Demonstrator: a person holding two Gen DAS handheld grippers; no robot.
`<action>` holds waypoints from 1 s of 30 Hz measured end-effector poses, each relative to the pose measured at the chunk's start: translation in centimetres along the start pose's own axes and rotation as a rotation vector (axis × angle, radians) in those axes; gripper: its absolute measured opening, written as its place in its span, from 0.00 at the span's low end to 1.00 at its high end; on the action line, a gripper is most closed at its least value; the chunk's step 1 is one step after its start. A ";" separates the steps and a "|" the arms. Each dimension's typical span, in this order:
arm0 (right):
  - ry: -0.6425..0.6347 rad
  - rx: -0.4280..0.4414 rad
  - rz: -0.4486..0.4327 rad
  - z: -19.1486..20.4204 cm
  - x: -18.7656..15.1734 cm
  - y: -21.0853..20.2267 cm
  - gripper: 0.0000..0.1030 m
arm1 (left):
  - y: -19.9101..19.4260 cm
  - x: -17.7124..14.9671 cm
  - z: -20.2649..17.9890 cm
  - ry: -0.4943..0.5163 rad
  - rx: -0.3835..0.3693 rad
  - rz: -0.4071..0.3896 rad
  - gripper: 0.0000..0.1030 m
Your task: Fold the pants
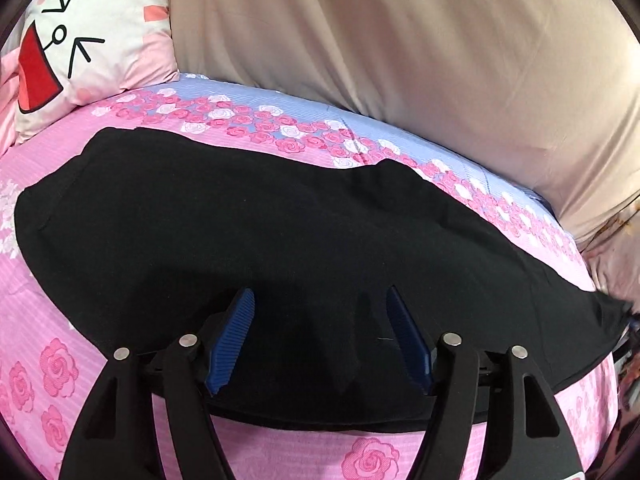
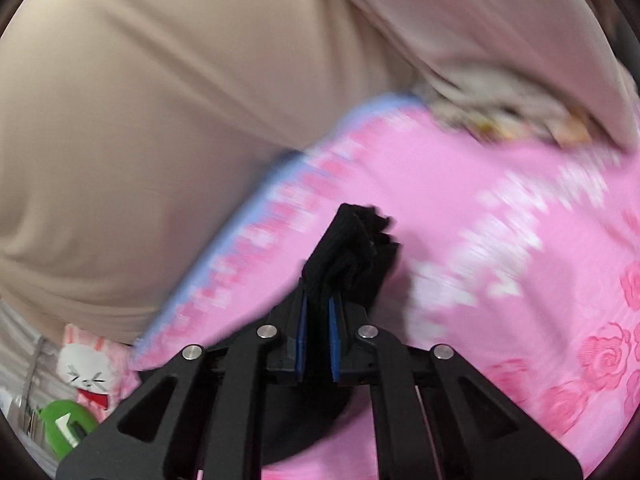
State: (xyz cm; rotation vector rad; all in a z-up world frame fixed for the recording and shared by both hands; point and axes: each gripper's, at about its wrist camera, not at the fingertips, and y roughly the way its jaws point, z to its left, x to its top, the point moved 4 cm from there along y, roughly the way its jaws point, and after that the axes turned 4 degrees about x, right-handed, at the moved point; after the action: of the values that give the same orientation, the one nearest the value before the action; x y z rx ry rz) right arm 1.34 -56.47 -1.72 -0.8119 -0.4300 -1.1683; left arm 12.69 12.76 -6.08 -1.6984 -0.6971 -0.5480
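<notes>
Pants [image 1: 280,232] of black cloth lie spread flat across the pink rose-print bedsheet [image 1: 48,320], their long shape running from the left side toward the right edge of the left wrist view. Over their near edge sits the left gripper [image 1: 320,336], its jaws spread wide, the blue ribbed pads [image 1: 234,340] standing well apart with only flat black fabric beneath them; whether the tips touch the cloth cannot be told. In the right wrist view, which is blurred, the right gripper [image 2: 318,308] has its jaws drawn nearly together and clamps a bunched fold of the pants [image 2: 352,248], which sticks up past the fingertips above the sheet. A beige curtain [image 1: 420,60] hangs behind the bed, and a cartoon-face pillow [image 1: 80,52] rests at its far left corner.
</notes>
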 end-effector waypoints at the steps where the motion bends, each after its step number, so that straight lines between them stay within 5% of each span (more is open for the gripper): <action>1: -0.056 0.029 -0.008 3.0 0.2 -0.3 0.07 | 0.0 0.0 -0.1 0.005 -0.004 -0.001 0.70; 7: -0.373 0.262 0.132 22.1 -4.9 3.7 0.09 | -0.2 0.1 -0.3 0.019 -0.017 -0.008 0.78; 9: -0.441 0.329 0.302 26.6 -10.8 8.3 0.12 | -0.4 0.1 0.2 -0.009 -0.046 -0.013 0.78; 12: -0.518 0.307 0.524 28.8 -19.5 13.8 0.20 | -0.9 0.2 1.0 -0.055 -0.105 -0.020 0.79; 15: -0.583 0.262 0.514 28.4 -22.4 13.4 0.21 | -1.2 0.1 1.6 -0.088 -0.161 -0.016 0.82; 19: -0.499 0.141 0.321 23.3 -17.7 7.2 0.59 | -1.5 0.1 1.3 -0.087 -0.184 -0.016 0.83; 22: -0.483 -0.009 0.238 18.5 -15.3 3.3 0.59 | -2.1 0.3 -0.7 -0.086 -0.265 -0.006 0.83; 27: -0.327 -0.098 0.207 10.6 -14.4 0.3 0.60 | 0.6 0.6 -9.0 -0.078 -0.423 0.198 0.84; 30: -0.333 -0.126 0.198 8.9 -15.4 0.3 0.60 | 4.7 -0.3 -12.9 -0.065 -0.373 0.351 0.84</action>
State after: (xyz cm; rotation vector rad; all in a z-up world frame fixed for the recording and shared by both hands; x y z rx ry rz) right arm -3.01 -39.88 -6.54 -1.1395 -0.5393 -0.8843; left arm 15.80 -0.56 -6.58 -2.1387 -0.3390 -0.3906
